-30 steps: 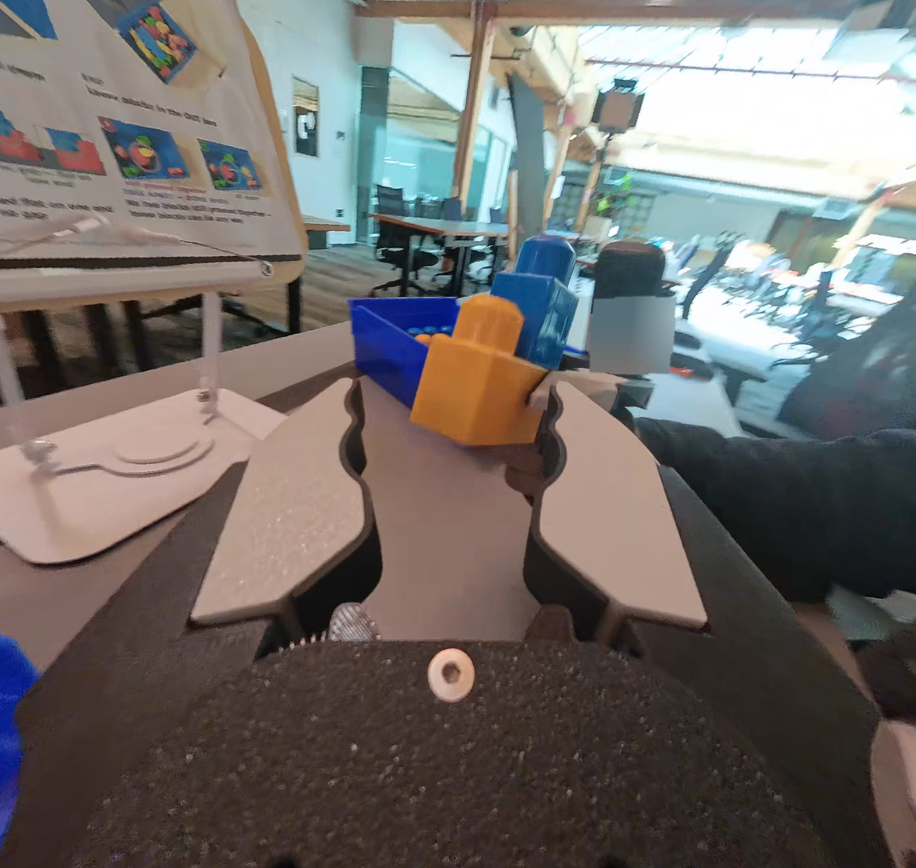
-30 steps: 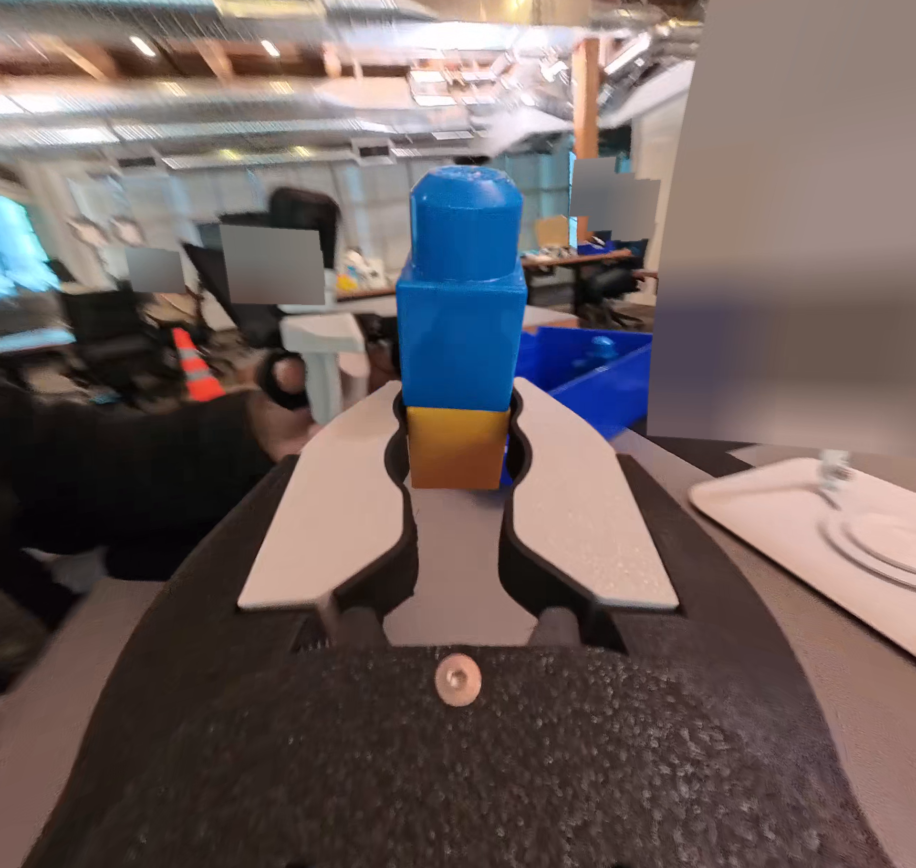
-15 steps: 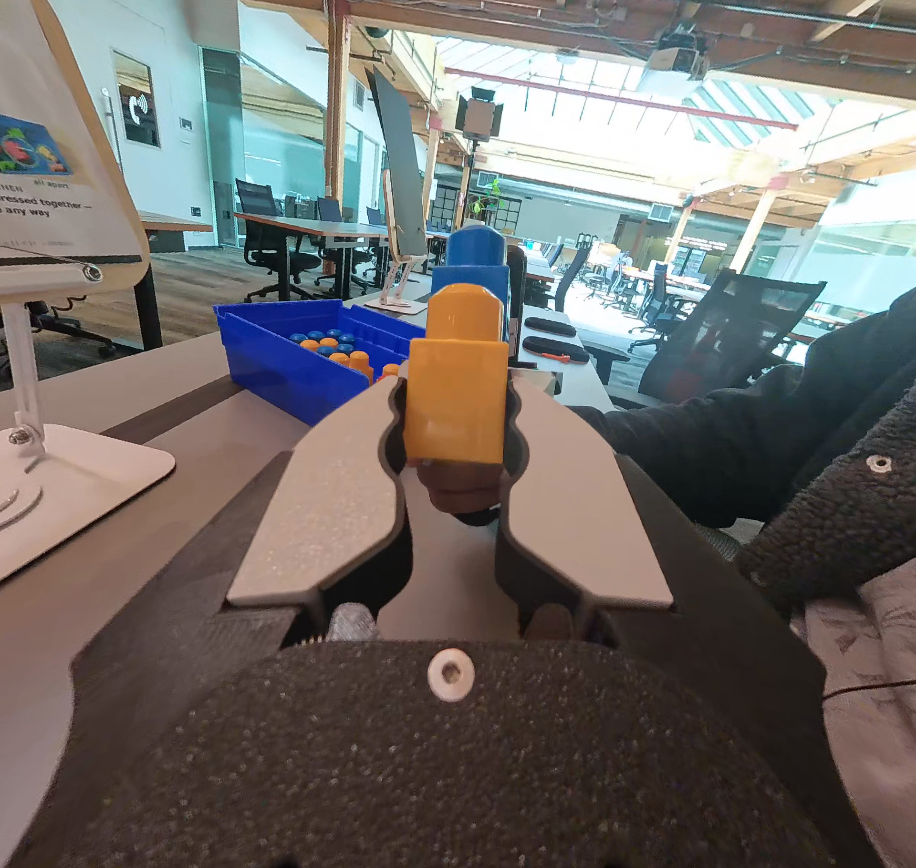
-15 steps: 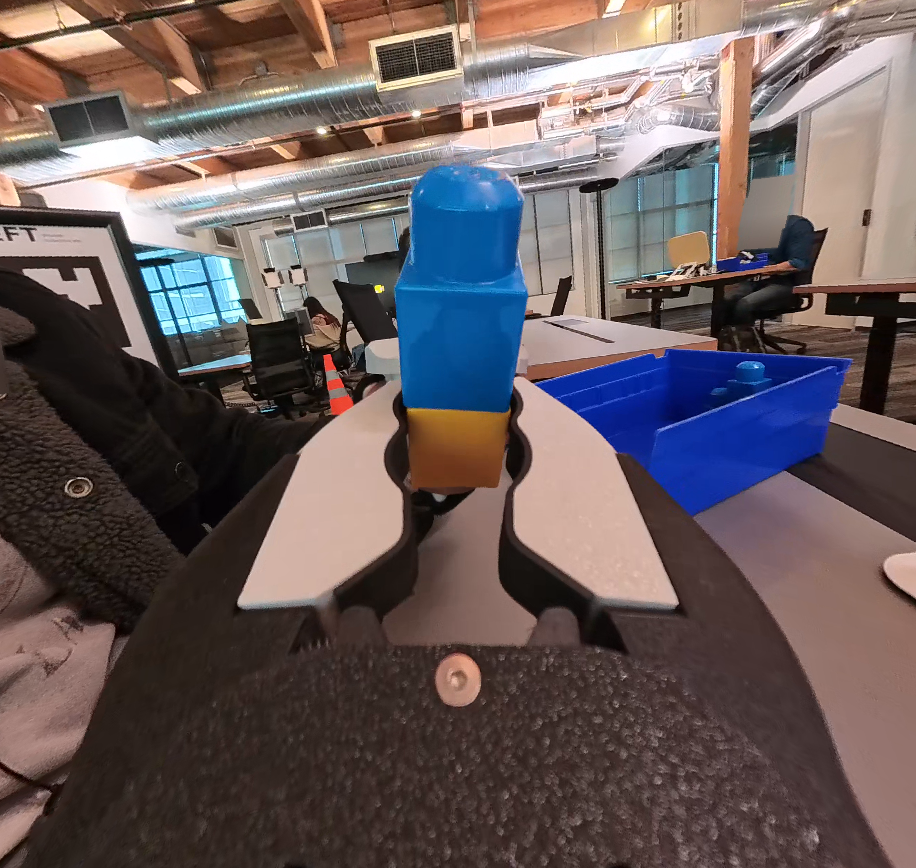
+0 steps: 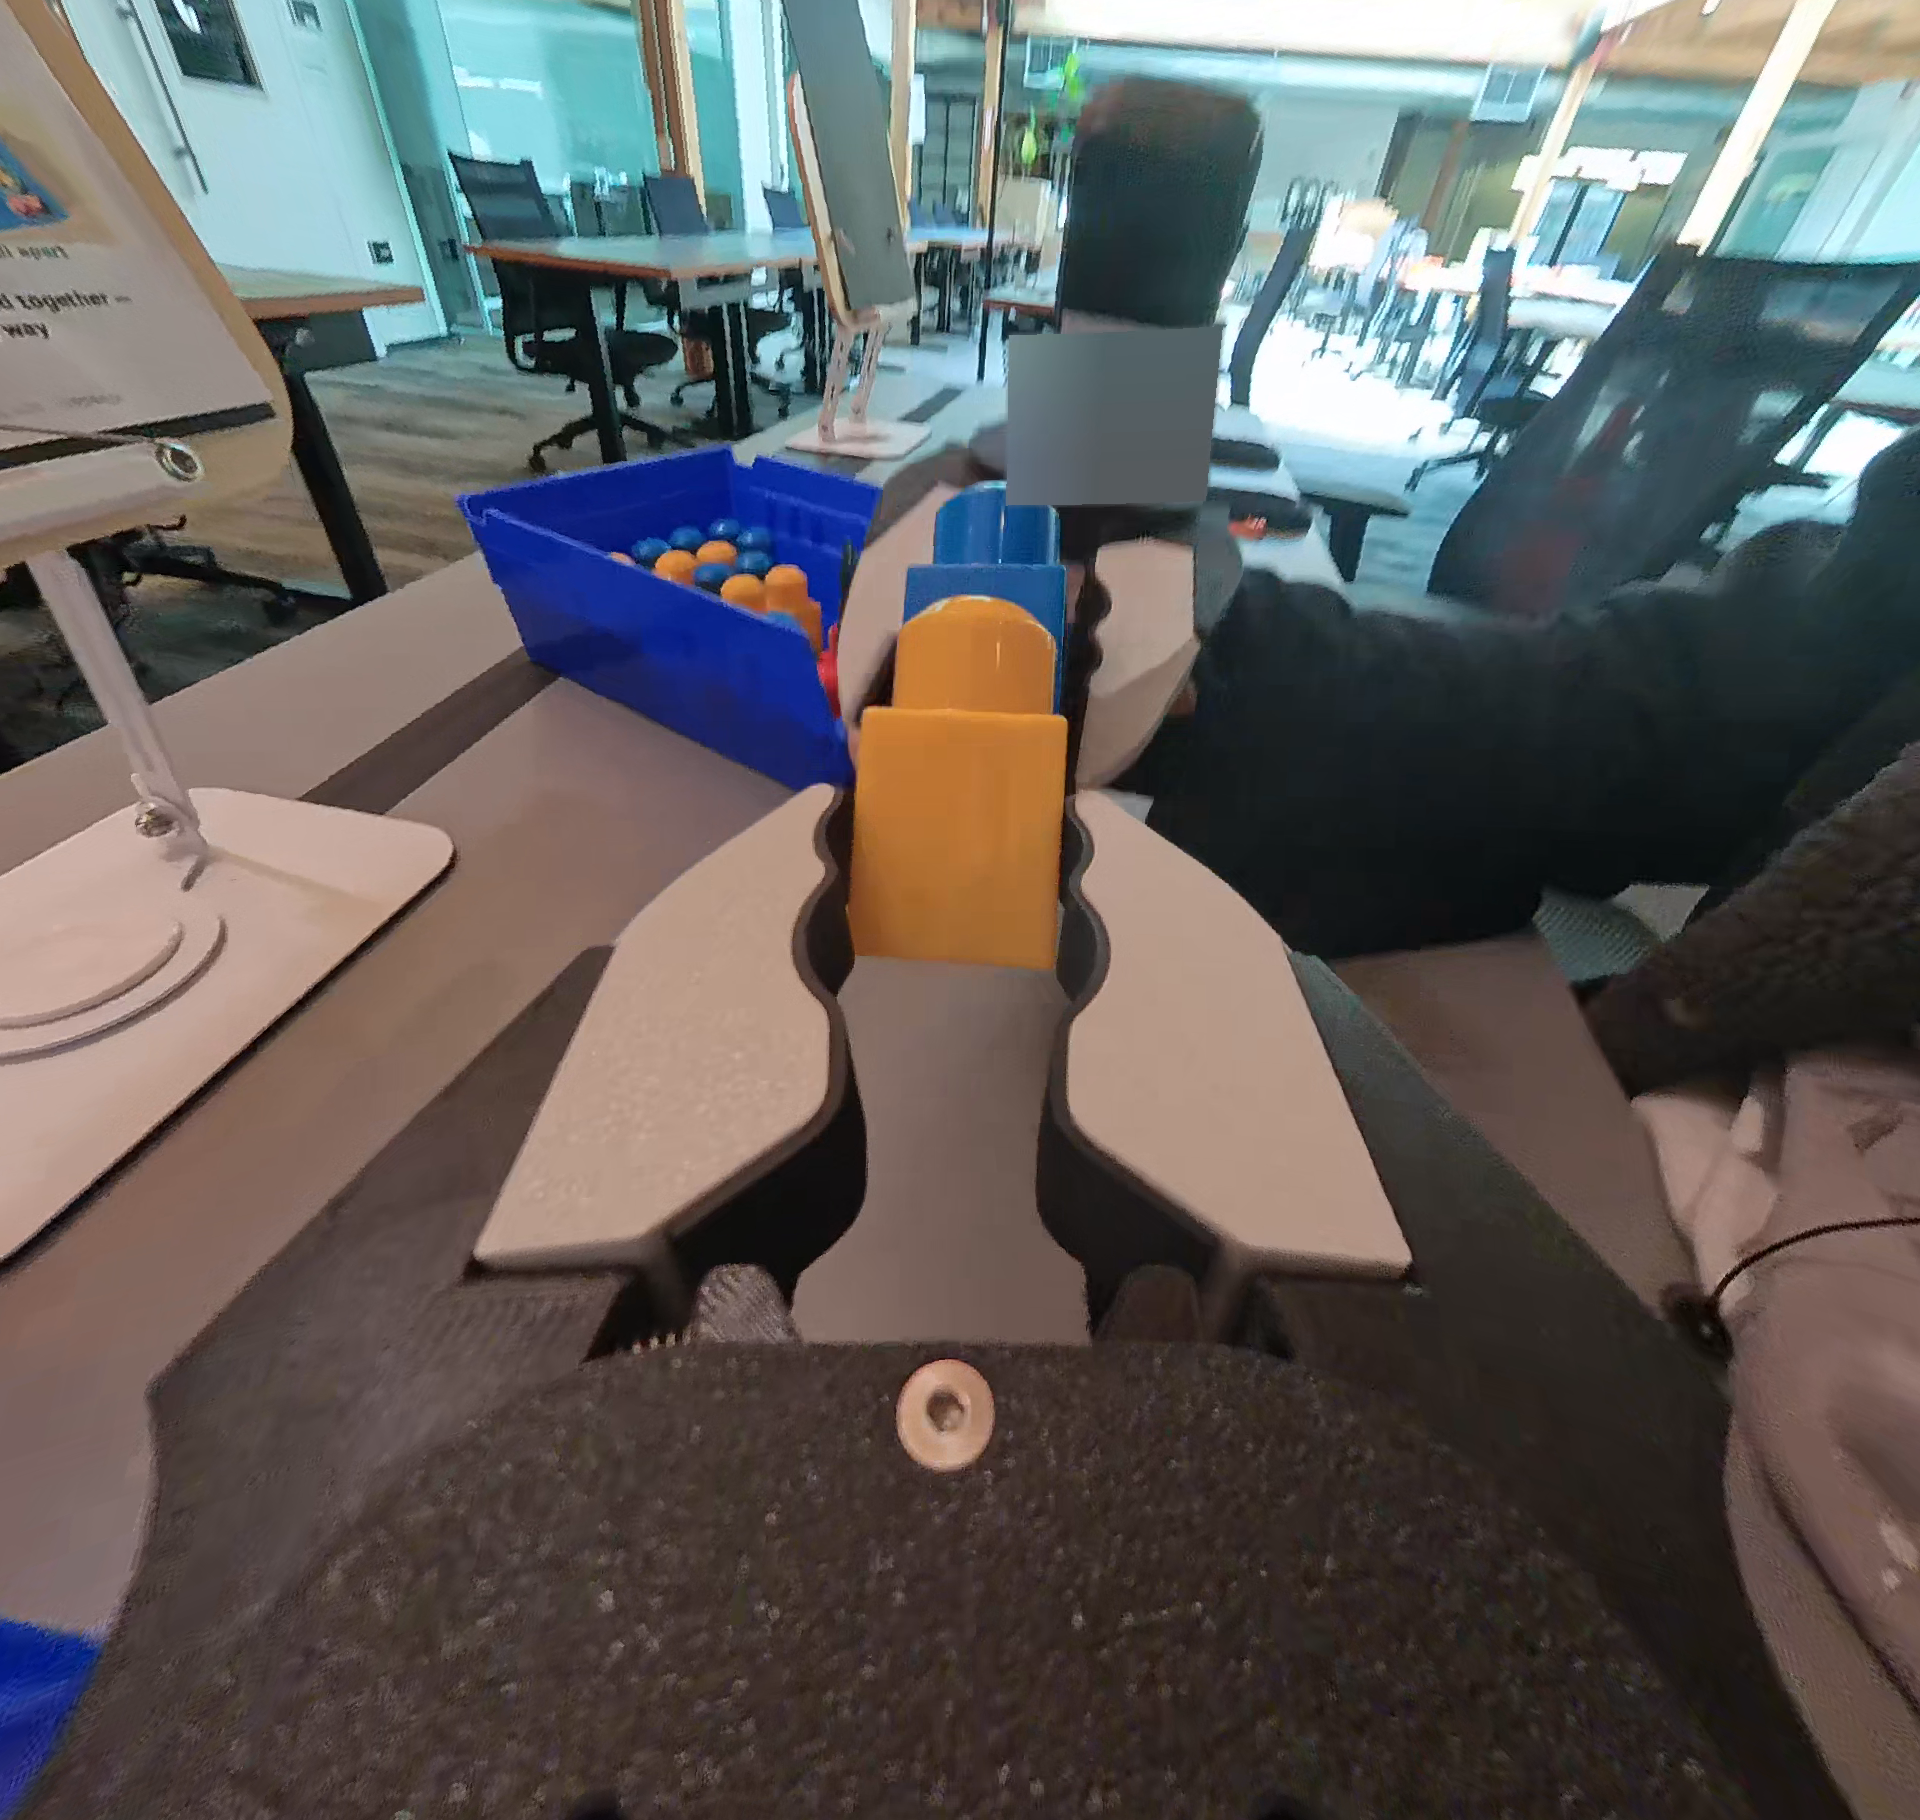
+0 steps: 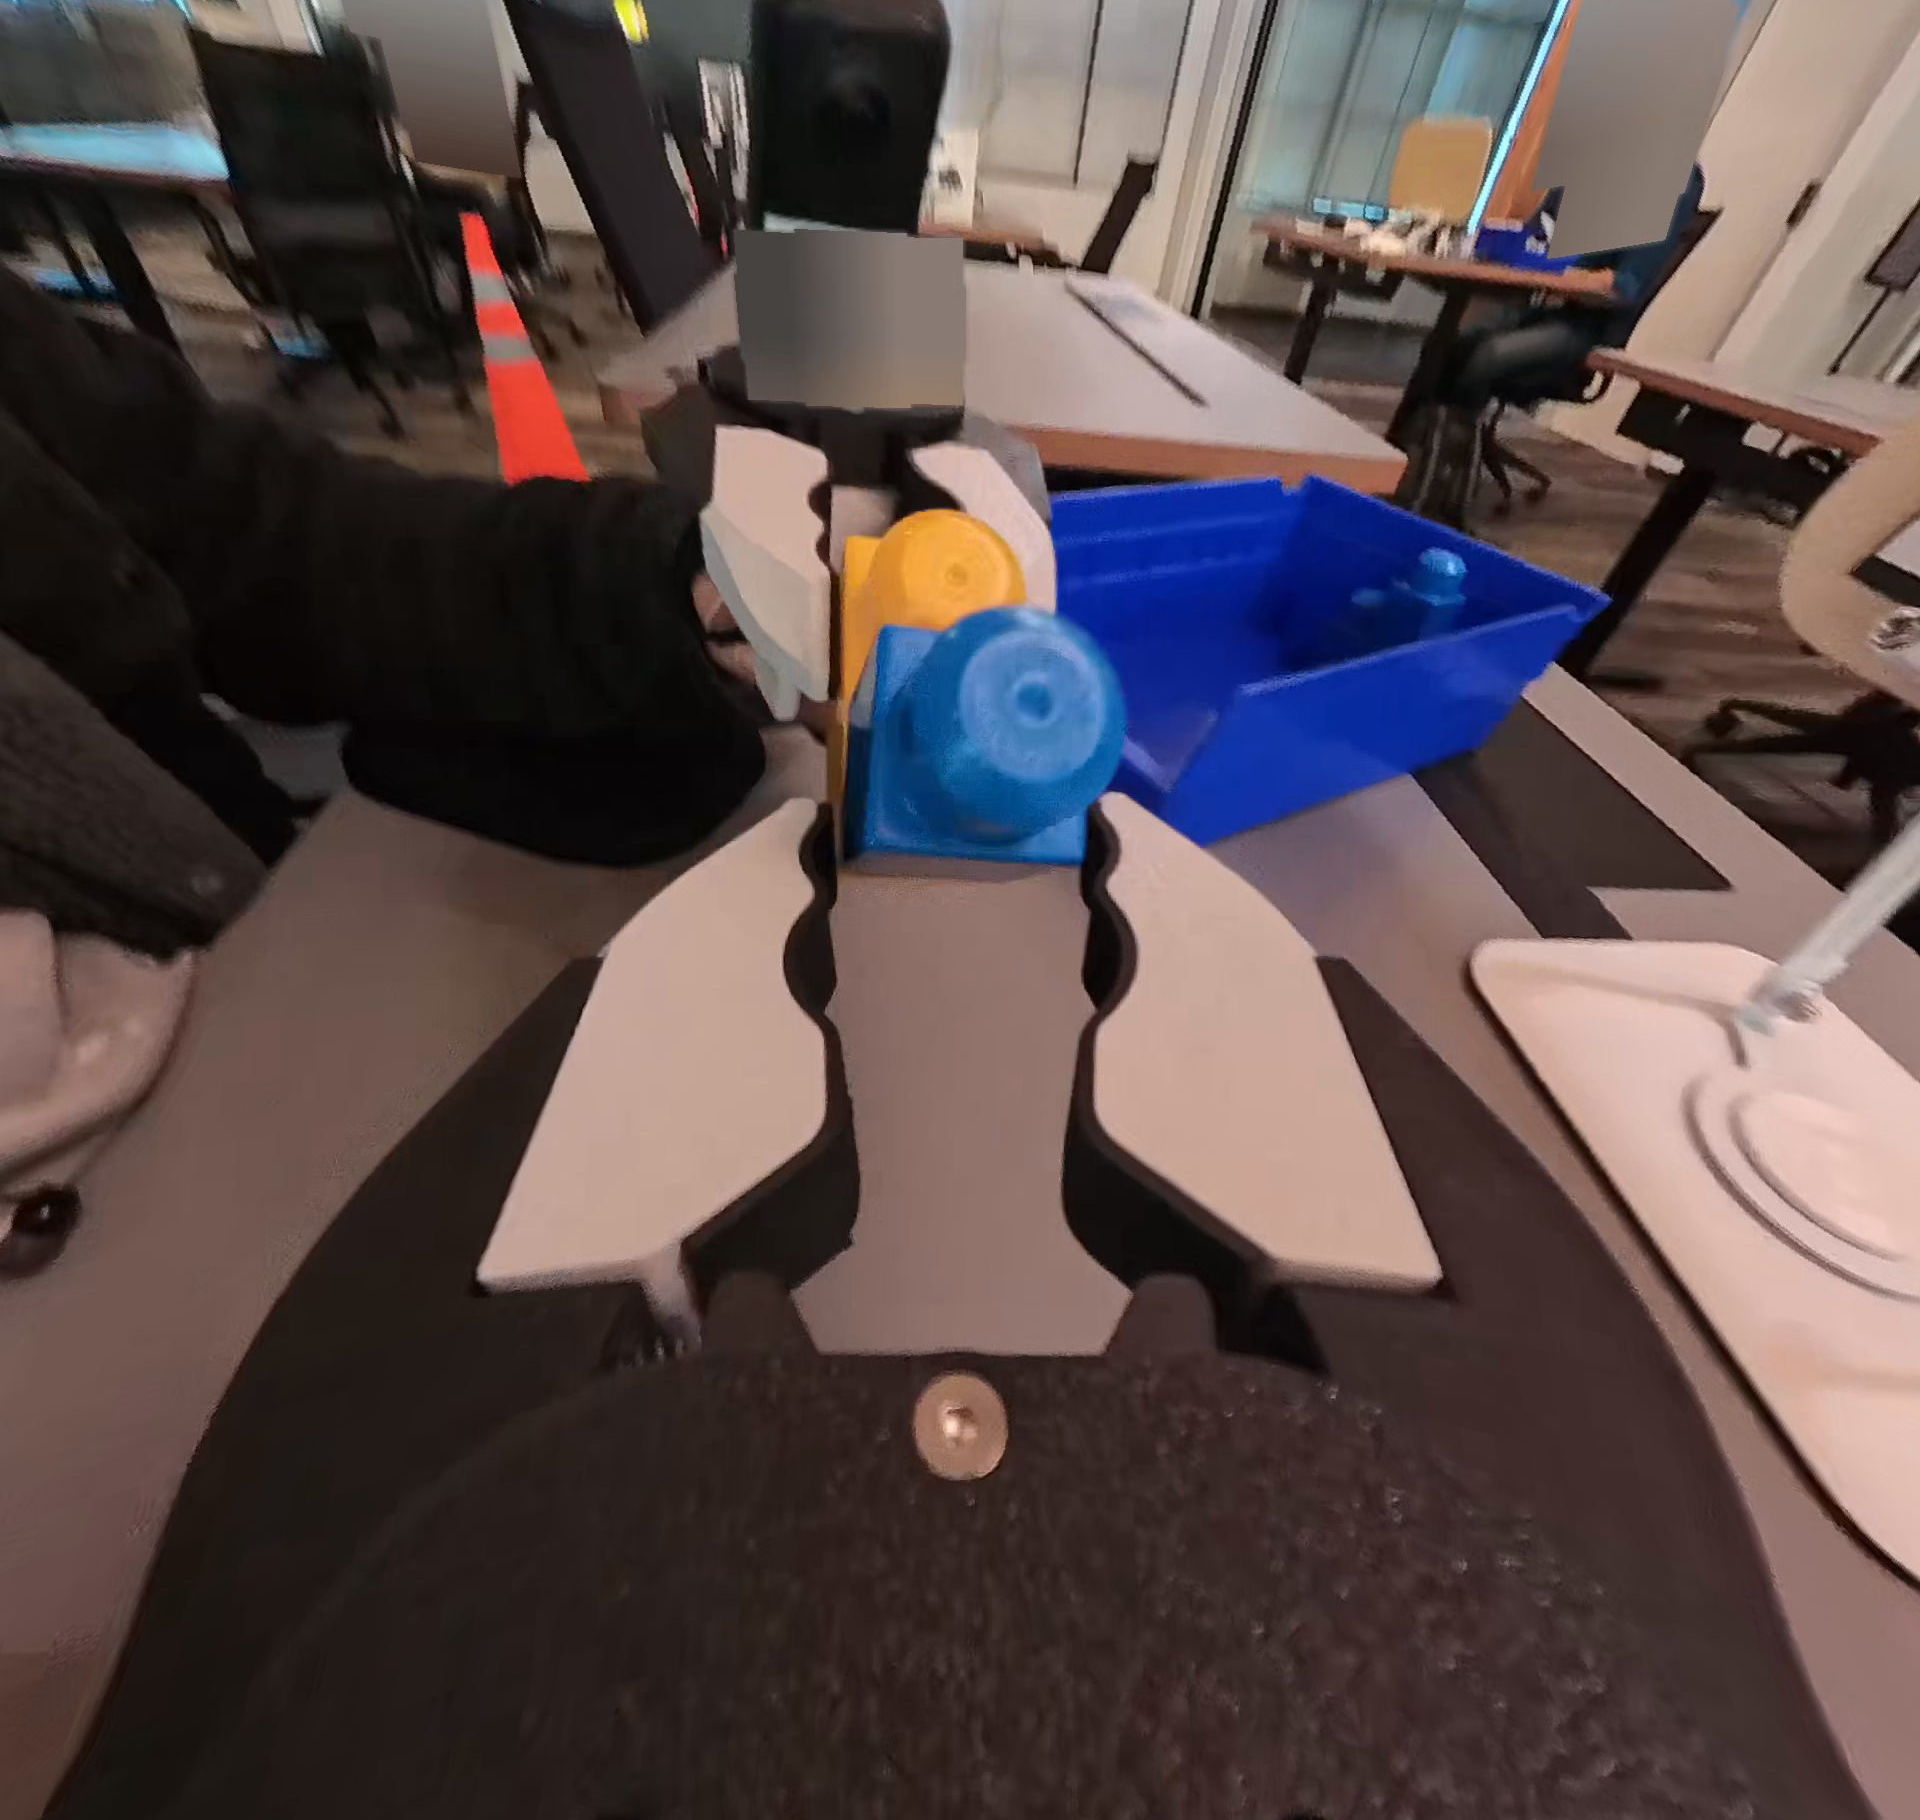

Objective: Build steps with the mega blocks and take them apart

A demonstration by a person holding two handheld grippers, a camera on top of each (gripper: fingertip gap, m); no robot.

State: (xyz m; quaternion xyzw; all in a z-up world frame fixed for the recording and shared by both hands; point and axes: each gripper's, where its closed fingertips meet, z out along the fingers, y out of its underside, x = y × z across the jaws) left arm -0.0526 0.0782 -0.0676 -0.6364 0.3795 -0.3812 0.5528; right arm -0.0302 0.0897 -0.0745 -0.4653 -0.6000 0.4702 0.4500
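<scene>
Right now my left gripper (image 5: pixel 956 835) is clenched on the orange block (image 5: pixel 956 835), and my right gripper (image 6: pixel 956 825) is clamped on the blue block (image 6: pixel 977 742) — the two tools face each other nose to nose over the grey table (image 5: pixel 582 835), with both blocks pinched between them, their studs tilted toward my right camera.

Judging by that pose, I am either pressing the pair together or pulling it apart; I cannot tell which, nor whether a lower block sits beneath the blue one. To do it well I would keep both grips low on the flat block walls, hold the two tools in one straight line, and pull or push squarely along the stud — a twist would likely let a block skid out of the pads.

Counting from near to far: two grippers, two held blocks, one white stand base (image 6: pixel 1704 1126) beside my right tool. Beyond lies one blue bin (image 5: pixel 644 627) with a heap of blue and orange pieces — perhaps eight or nine studs show, too crowded to count surely.
</scene>
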